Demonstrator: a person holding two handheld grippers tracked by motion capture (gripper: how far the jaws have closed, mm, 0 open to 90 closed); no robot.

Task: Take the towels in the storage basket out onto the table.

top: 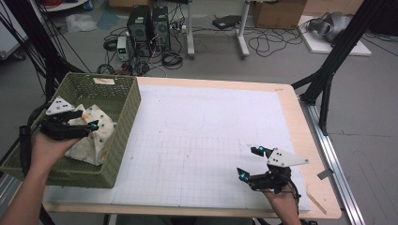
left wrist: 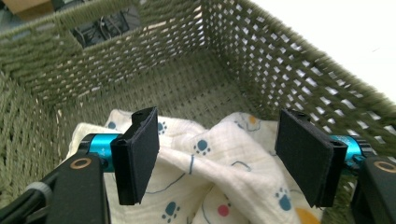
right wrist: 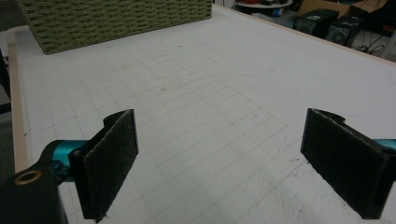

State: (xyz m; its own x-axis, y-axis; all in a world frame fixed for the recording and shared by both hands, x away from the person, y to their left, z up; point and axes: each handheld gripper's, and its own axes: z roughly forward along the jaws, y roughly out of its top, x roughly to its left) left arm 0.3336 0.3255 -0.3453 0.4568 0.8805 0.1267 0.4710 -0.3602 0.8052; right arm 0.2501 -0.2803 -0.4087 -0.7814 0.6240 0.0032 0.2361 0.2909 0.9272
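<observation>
A green woven basket (top: pixel 126 110) stands at the table's left edge. Inside it lies a crumpled cream cloth (top: pixel 96 136) printed with paw marks and small coloured shapes. My left gripper (top: pixel 91 123) hangs inside the basket just over the cloth (left wrist: pixel 215 172), its jaws wide apart and open, with the cloth's raised fold under the gap and neither pad touching it. My right gripper (top: pixel 248 162) rests low over the gridded white mat (top: pixel 206 140) at the front right, open, with only bare mat (right wrist: pixel 219 116) between its pads.
The basket wall (left wrist: pixel 299 60) closes in around the left gripper on three sides. The same basket (right wrist: pixel 116 21) stands far across the mat from the right gripper. A wooden table rim (top: pixel 305 140) borders the mat. Computers and cables (top: pixel 150 33) lie on the floor behind.
</observation>
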